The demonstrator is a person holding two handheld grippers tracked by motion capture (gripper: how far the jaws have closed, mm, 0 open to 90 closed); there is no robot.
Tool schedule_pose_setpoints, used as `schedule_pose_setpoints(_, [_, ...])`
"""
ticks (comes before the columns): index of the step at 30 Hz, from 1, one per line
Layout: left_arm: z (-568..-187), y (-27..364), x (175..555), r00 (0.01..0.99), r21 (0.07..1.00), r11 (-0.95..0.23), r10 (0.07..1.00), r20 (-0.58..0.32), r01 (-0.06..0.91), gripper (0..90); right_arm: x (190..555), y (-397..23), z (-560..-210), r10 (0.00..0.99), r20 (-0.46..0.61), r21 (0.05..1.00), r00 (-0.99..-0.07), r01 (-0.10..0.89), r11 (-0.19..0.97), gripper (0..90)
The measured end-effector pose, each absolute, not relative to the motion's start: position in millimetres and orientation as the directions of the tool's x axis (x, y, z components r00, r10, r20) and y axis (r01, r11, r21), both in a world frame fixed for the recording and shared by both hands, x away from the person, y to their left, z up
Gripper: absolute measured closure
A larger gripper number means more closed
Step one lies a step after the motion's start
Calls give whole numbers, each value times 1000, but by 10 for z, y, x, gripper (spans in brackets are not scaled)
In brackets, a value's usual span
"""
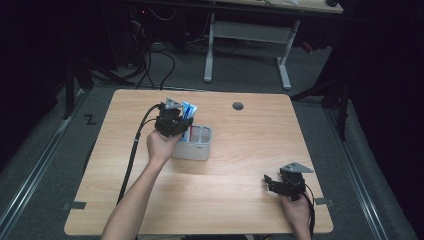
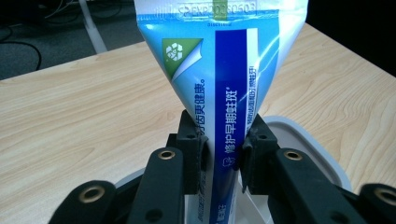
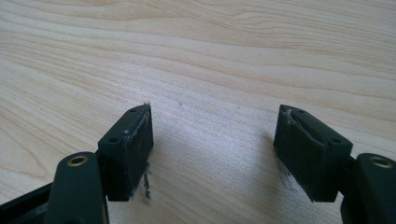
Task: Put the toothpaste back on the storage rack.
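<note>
A blue and white toothpaste tube (image 2: 219, 79) stands upright with its crimped end up, and my left gripper (image 2: 222, 149) is shut on it. From above, the left gripper (image 1: 176, 121) holds the tube (image 1: 189, 110) over the left compartment of a white two-compartment holder (image 1: 200, 148) at the middle of the wooden table. The tube's lower end is hidden behind the jaws and the holder's rim (image 2: 308, 140). My right gripper (image 1: 274, 183) rests low over the table near its front right corner. Its jaws stand open (image 3: 212, 144) above bare wood with nothing between them.
A round cable hole (image 1: 238, 106) sits in the table (image 1: 240, 170) behind the holder. Something red shows inside the holder's left compartment. Beyond the table stand a white desk frame (image 1: 250, 45) and cables on the dark floor.
</note>
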State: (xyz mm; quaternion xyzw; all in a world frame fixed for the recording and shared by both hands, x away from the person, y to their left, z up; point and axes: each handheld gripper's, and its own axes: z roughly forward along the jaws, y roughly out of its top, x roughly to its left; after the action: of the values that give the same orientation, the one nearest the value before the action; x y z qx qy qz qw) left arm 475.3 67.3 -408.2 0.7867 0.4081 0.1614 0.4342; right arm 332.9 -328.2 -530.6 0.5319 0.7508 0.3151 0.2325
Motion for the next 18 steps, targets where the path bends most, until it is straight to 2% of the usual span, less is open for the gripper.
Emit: schedule_pose_setpoints(18, [-4153,707,4719,615,809,-286,780,-114,513,726,3329,-3281,-5306,945,-14,721,-326,652,236,285])
